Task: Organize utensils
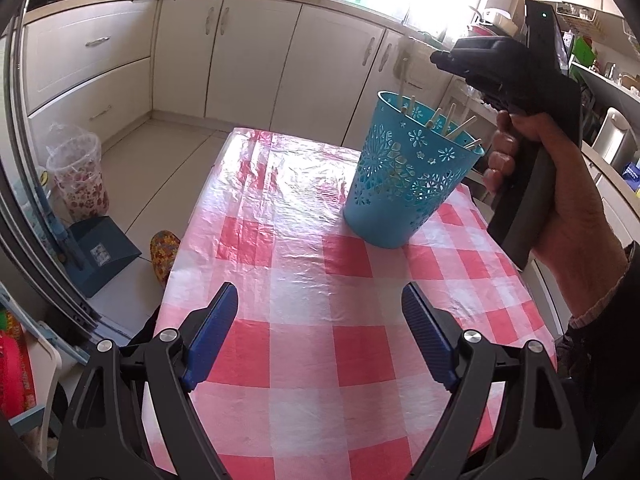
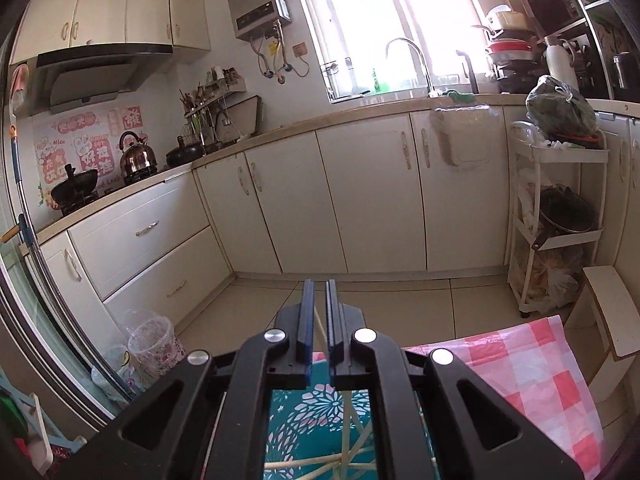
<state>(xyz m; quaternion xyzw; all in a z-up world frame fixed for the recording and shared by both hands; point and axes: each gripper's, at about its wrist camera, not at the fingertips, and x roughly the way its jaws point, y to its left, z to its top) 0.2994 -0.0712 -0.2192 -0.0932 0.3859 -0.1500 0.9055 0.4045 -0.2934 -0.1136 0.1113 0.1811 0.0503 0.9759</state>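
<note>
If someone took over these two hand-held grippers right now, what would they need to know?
Left gripper: open, empty, above the checked tablecloth.
Right gripper: shut, held above the blue holder; one pale stick shows just beyond its fingers, and whether it is gripped cannot be told.
Done: several chopsticks stand in the holder.
Left: no loose utensils show on the visible cloth; check the hidden areas.
</note>
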